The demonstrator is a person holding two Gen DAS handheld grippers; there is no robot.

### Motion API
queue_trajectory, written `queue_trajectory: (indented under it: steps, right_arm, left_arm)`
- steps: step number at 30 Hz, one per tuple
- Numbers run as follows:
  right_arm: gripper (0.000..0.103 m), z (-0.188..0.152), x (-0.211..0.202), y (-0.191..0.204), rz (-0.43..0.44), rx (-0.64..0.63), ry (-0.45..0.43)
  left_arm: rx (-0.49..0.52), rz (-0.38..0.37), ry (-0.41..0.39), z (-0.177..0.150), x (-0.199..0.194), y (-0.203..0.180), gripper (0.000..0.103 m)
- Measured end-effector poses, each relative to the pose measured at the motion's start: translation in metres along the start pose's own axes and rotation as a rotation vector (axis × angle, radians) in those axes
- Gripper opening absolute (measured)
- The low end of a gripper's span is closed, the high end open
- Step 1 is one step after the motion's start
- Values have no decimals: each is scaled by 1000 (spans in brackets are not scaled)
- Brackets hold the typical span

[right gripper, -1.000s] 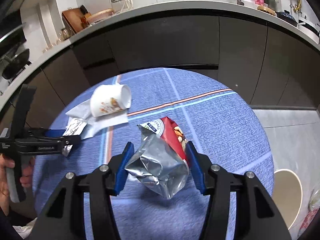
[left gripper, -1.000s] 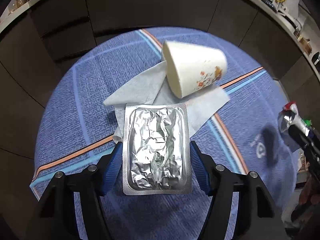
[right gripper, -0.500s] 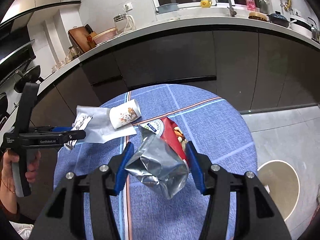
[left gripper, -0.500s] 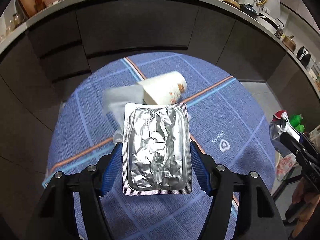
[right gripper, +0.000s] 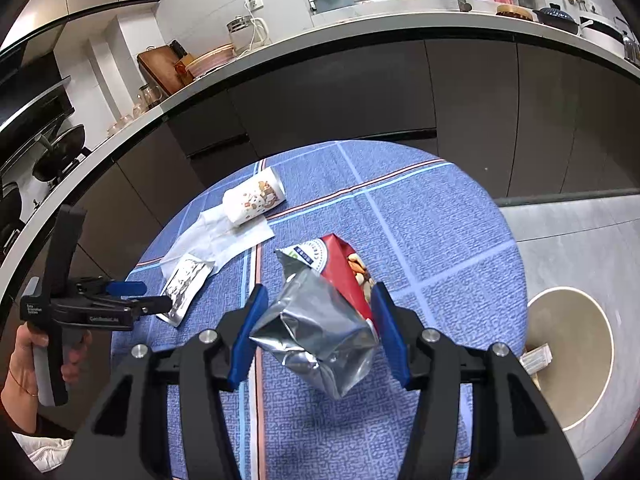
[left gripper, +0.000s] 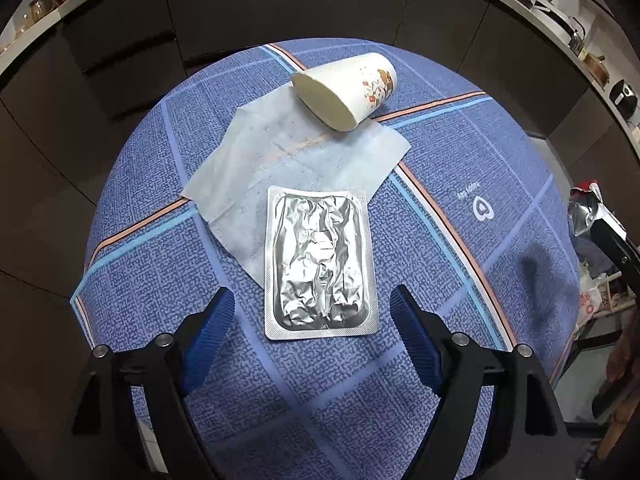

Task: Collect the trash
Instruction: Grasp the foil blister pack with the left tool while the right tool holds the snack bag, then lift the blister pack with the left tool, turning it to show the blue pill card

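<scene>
On the round desk (left gripper: 500, 184) w/ its blue plaid cloth, a silver foil blister pack (left gripper: 320, 264) lies flat, its far end overlapping the near corner of a white tissue (left gripper: 280, 160). Left gripper (left gripper: 312, 312) sits over the pack's near end w/ its blue pads (left gripper: 212, 328) spread wide, clear of both long edges; the jaws have just been opening, and the pack lies between them, not pressed. At 12 o'clock from the pack, a white paper cup (left gripper: 348, 92) w/ a floral print lies on its side on the tissue's far edge, mouth toward the camera.

From the right wrist view, the right gripper (right gripper: 316, 332) is clamped on a crumpled snack bag (right gripper: 324, 320), silver inside, red outside w/ nuts printed on it, held up above the desk. At approx 9 o'clock from the bag a hand (right gripper: 24, 364) holds the left gripper's handle. At 3 o'clock, down on the grey floor (right gripper: 580, 240) off the desk's edge, stands a round bin (right gripper: 600, 332) w/ a pale rim.
</scene>
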State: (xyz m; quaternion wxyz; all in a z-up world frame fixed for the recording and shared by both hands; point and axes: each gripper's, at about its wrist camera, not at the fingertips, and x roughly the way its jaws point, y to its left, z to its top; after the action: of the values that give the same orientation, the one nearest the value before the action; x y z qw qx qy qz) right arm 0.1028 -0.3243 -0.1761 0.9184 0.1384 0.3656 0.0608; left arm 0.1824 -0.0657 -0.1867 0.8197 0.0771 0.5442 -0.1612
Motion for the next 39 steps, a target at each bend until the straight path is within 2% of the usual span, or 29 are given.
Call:
queue_trajectory:
  steps: [2,5,7,8,10,11,12,15,19,21,25,26,27,28,29,32,35,37,38,39]
  right_arm:
    - [54,-2,2,2,4,-8,8]
    - [54,-3,4,4,8,-13,17]
    - [54,-3,4,4,10,-16,19]
    - [54,-4,3,4,11,-17,20]
    - [54,-4,3,4,12,-18,21]
    - [54,-4,2,4,13,-18,21]
    - [54,-3,3,2,15,-18,21]
    - [54,-2,2,1,22,-15,14]
    - [54,-1,0,-1,37,-4,4]
    - [54,-2,-2,-1,35,-8,1]
    - [54,-4,-4,-3,32,-11,9]
    - [54,-4,-3,-4,32,-9,11]
    - [54,-4,-3,-4,32,-8,13]
    - [54,-4,-2,-4,32,-7,15]
    - [54,-4,-2,-4,33,-6,16]
    - [54,-4,0,-2,36,-9,19]
    - [54,-4,2,-1,38,-10,25]
    - [54,-4,3,-1,39,-10,27]
    - [54,-4,3,-1,40,-9,27]
    - [54,-3,3,-2,40,-8,26]
  left_arm:
    - [9,12,-15,3,3,-4,83]
    - [26,27,-6,10,12,-10,82]
    - [43,34,7,12,19,-12,60]
    - [42,31,15,12,21,-12,55]
    - [24,-1,13,11,15,-8,53]
    - [22,-28,9,11,11,-6,20]
    - [12,-45,7,10,4,-5,14]
    - [18,-34,-25,11,-12,-4,6]
    - [41,-17,-21,15,-13,-7,5]
    - [32,-25,0,14,-5,-6,1]
    - [42,1,30,9,6,-11,2]
    - [53,11,33,8,8,-15,14]
    - [61,17,34,7,10,-17,45]
    - [67,27,26,8,11,-18,59]
    - [74,50,5,8,11,-20,67]
    - [86,47,23,11,20,-22,66]
    - [129,90,9,13,25,-27,59]
    - [147,117,-4,14,26,-27,48]
    - [154,134,-12,14,26,-27,35]
    - [155,119,-10,16,26,-24,33]
